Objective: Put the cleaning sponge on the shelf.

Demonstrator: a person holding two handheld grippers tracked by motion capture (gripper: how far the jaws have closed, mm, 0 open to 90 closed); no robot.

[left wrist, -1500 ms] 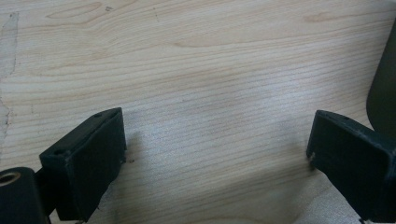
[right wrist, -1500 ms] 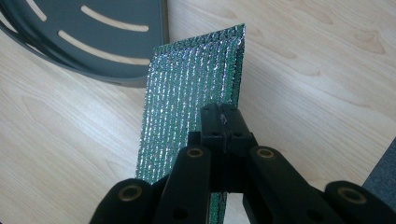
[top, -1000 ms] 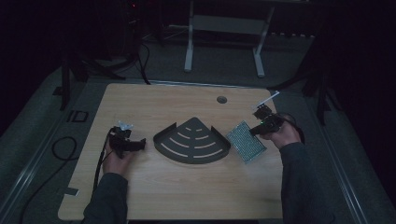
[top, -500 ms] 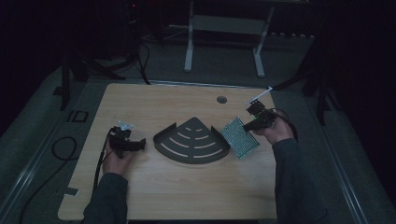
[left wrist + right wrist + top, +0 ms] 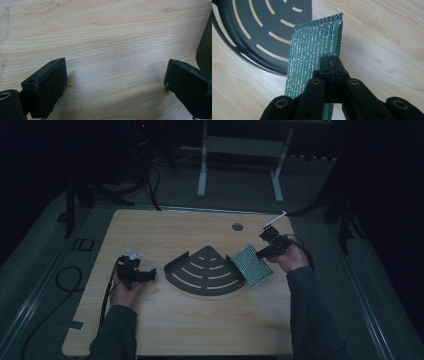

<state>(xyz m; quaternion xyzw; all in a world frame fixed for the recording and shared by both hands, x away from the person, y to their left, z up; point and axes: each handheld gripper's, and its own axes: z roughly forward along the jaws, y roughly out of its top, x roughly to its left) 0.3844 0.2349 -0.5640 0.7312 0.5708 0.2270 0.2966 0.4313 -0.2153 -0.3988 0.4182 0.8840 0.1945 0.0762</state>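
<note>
A dark fan-shaped tray (image 5: 205, 270) with curved slots lies at the middle of the wooden table (image 5: 170, 230). My right gripper (image 5: 265, 251) is shut on the edge of a shiny green foil pad (image 5: 251, 264), which tilts up beside the tray's right edge. In the right gripper view the jaws pinch the foil pad (image 5: 317, 45) at its near edge, with the slotted tray (image 5: 259, 30) behind it at the upper left. My left gripper (image 5: 145, 275) rests on the table left of the tray, open, with bare wood between its jaws (image 5: 115, 75).
A round hole (image 5: 237, 226) sits in the table near its far edge. A cable (image 5: 65, 285) trails off the left side. A metal stand (image 5: 240, 150) is on the floor beyond the table. The tray's dark edge (image 5: 206, 47) shows at the right in the left gripper view.
My right gripper has moved left and slightly away with the foil pad, bringing it closer to the tray's right edge. The left gripper has stayed still.
</note>
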